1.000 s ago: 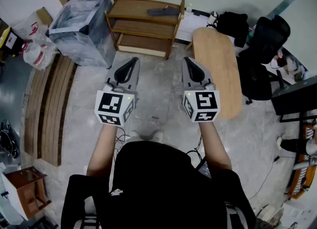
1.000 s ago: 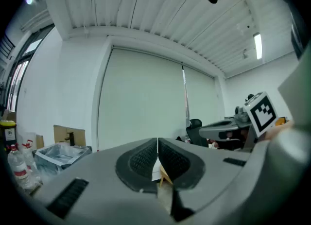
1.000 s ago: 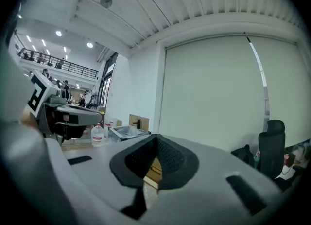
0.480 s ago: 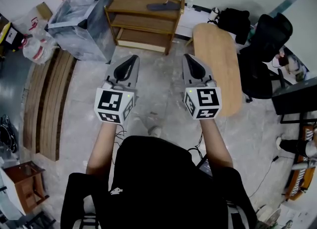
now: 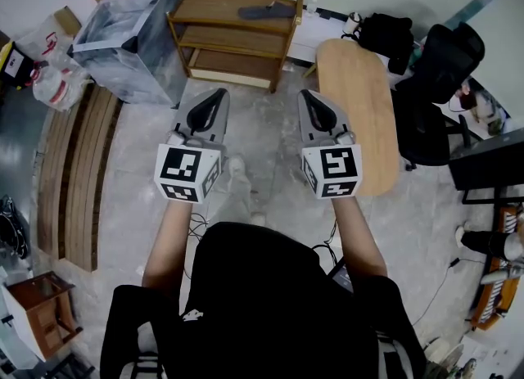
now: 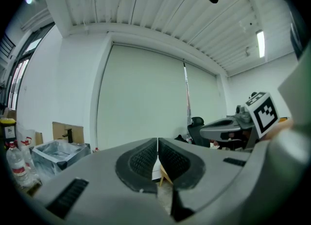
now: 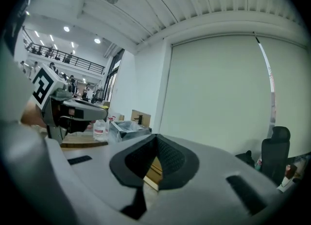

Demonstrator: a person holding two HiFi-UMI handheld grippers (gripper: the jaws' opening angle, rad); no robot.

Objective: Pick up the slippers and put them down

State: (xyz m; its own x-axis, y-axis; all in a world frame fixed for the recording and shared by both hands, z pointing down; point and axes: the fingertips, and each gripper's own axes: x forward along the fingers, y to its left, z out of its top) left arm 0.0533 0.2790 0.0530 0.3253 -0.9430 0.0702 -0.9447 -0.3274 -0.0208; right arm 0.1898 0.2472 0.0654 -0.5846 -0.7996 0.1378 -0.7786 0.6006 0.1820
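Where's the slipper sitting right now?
In the head view, at top centre, the dark slipper lies on the top board of the wooden shelf, near its right end. It is left of the oval wooden table.

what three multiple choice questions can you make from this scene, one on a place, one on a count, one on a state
1. Where does the dark slipper lie?
A. on the rack's middle shelf
B. on the top shelf of the wooden rack
C. on the rack's bottom shelf

2. How many shelves does the rack have?
A. two
B. three
C. five

3. How do the jaws of the left gripper and the right gripper stand?
A. wide apart
B. shut on a slipper
C. shut with nothing between them

Answers:
1 B: the head view shows the slipper flat on the top board.
2 B: three boards sit one above another in the frame.
3 C: each gripper view shows its pads together with nothing between them.
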